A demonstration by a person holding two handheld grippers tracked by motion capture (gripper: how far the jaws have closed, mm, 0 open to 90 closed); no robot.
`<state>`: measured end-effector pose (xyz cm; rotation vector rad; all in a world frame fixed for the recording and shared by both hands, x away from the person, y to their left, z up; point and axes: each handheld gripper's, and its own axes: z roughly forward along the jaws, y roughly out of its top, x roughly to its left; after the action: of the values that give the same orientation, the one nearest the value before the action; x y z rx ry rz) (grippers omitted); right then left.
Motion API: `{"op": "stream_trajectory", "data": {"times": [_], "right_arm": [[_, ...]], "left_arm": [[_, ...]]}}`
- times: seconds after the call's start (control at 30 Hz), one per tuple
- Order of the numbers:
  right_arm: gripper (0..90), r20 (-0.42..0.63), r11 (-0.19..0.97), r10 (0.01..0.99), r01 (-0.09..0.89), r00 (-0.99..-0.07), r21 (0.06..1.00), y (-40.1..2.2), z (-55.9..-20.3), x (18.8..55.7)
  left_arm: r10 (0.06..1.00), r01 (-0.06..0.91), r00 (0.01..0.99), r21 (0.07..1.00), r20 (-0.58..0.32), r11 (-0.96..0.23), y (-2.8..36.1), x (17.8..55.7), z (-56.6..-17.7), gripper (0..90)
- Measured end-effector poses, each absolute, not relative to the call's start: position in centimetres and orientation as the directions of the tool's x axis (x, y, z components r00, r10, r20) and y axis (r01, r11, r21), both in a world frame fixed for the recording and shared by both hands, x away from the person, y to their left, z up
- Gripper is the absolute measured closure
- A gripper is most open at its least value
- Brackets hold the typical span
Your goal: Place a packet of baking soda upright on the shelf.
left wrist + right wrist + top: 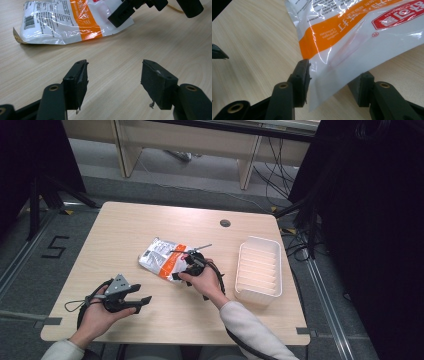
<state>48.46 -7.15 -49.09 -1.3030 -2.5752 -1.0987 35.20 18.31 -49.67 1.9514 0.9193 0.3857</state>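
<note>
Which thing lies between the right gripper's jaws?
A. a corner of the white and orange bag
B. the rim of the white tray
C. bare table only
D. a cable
A: in the right gripper view a corner of the white and orange bag lies between the jaws of the right gripper.

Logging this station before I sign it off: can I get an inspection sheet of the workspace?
Surface: wooden table, bare apart from the items below.
Job's things: white-and-orange pouch lying flat, its corner between the right jaws.
Clutter: white tray at right, nothing in it.
Grippers: left hand-held gripper open over bare wood; right hand-held gripper open around the pouch corner.
Cables: a black cable trails from the left one.
Surroundings: desk legs, floor wiring.
</note>
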Motion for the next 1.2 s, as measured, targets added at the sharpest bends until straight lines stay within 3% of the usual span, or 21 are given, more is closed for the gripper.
{"op": "stream_trajectory", "data": {"times": [0.17, 0.4, 0.53, 1.2], "right_arm": [[60.7, 0.342, 0.393, 0.685, 0.722, -0.643, 0.57, -6.8, -49.1, 48.9], [83.8, 0.334, 0.414, 0.683, 0.721, -0.65, 0.556, -6.6, -48.7, 49.3], [89.5, 0.299, 0.44, 0.681, 0.7, -0.669, 0.562, -6.6, -47.9, 49.6], [90.0, 0.212, 0.567, 0.637, 0.637, -0.741, 0.521, -8.1, -41.7, 51.4]], "left_arm": [[0.733, 0.448, 0.673, 0.841, -0.094, -0.304, 18.3, 35.2, -49.7, 37.5], [0.731, 0.446, 0.676, 0.844, -0.098, -0.298, 18.3, 35.2, -49.7, 37.4], [0.733, 0.447, 0.673, 0.843, -0.097, -0.299, 18.3, 35.2, -49.7, 37.5], [0.731, 0.446, 0.675, 0.844, -0.098, -0.298, 18.3, 35.2, -49.7, 37.5]]}}
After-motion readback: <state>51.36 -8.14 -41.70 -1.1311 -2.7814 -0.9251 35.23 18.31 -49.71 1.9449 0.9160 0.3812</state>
